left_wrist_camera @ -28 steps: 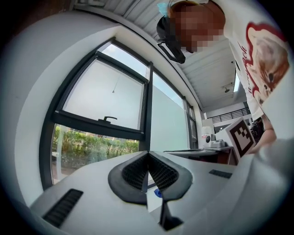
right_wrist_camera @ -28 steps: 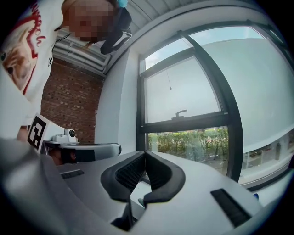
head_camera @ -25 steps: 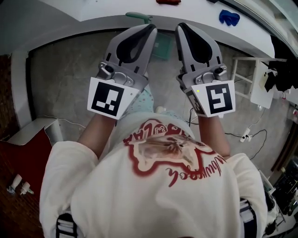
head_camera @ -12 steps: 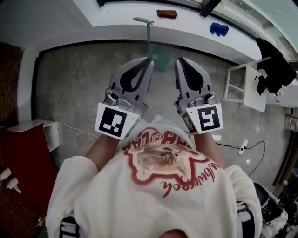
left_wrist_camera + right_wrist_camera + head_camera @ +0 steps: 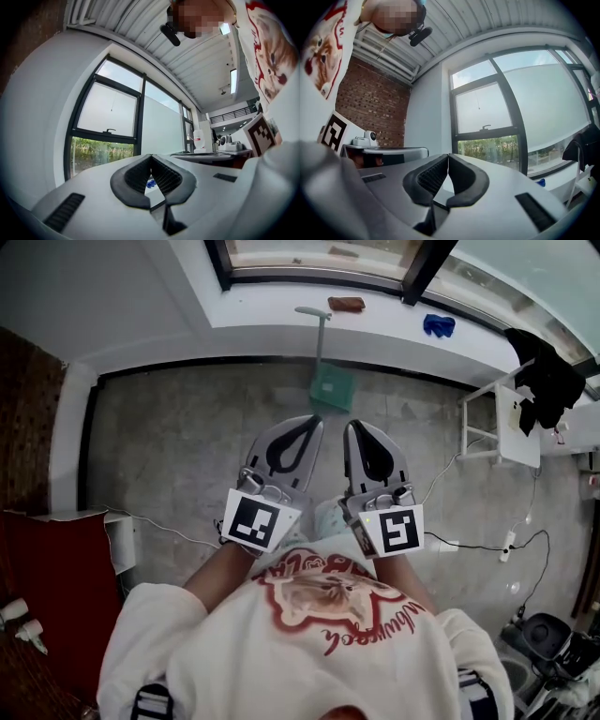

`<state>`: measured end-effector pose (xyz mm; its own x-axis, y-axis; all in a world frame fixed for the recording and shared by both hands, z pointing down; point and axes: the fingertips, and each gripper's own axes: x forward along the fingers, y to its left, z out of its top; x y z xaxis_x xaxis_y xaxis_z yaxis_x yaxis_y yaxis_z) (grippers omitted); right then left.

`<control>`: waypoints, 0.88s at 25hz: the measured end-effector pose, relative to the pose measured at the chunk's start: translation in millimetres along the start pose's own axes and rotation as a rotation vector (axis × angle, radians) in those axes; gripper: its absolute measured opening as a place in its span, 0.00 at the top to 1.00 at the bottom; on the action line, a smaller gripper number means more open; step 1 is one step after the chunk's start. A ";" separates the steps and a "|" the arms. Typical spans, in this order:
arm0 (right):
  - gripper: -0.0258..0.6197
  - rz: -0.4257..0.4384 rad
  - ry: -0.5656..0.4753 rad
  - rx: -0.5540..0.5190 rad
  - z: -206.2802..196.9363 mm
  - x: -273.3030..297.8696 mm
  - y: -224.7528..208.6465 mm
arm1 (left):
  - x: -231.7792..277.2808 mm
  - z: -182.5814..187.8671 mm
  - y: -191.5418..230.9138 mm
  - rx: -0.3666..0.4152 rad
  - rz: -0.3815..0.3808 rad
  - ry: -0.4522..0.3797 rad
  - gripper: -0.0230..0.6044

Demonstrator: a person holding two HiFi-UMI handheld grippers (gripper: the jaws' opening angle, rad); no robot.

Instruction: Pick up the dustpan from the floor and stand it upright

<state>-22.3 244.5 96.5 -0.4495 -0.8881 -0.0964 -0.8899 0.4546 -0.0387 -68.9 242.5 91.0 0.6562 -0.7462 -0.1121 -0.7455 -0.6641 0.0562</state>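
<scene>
The green dustpan stands on the floor at the foot of the wall under the window ledge, pan down and long handle pointing up toward the ledge. By the look of it the task's main work is finished: the dustpan is off its back and upright, and neither claw is touching it.

From this steep overhead angle I cannot tell whether the handle leans on the wall or the dustpan stands on its own, so how steady it is remains a guess.

The left claw and the right claw are held side by side close to the person's chest, well apart from the dustpan, both pointing toward it. In each gripper view the ribbed pads meet at the tips with nothing between them, only window and room beyond, so both claws are closed and empty.

What may be left, if anything, is a check that the dustpan stays standing.
</scene>
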 end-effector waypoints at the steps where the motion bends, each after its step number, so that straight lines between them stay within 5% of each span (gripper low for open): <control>1: 0.92 0.004 0.004 0.000 -2.0 -5.2 8.8 | -7.9 -0.4 -2.9 -0.003 0.000 0.002 0.93; 10: 0.92 0.019 0.004 -0.024 -3.1 -34.0 49.8 | -44.4 10.5 -21.4 -0.012 -0.016 -0.021 0.93; 22: 0.92 0.054 0.017 -0.083 15.2 -48.7 31.2 | -30.8 18.7 -45.8 -0.028 0.028 -0.024 0.93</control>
<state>-27.0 303.0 84.9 -0.4979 -0.8636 -0.0794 -0.8672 0.4955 0.0488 -57.1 296.7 73.3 0.6321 -0.7633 -0.1338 -0.7596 -0.6444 0.0877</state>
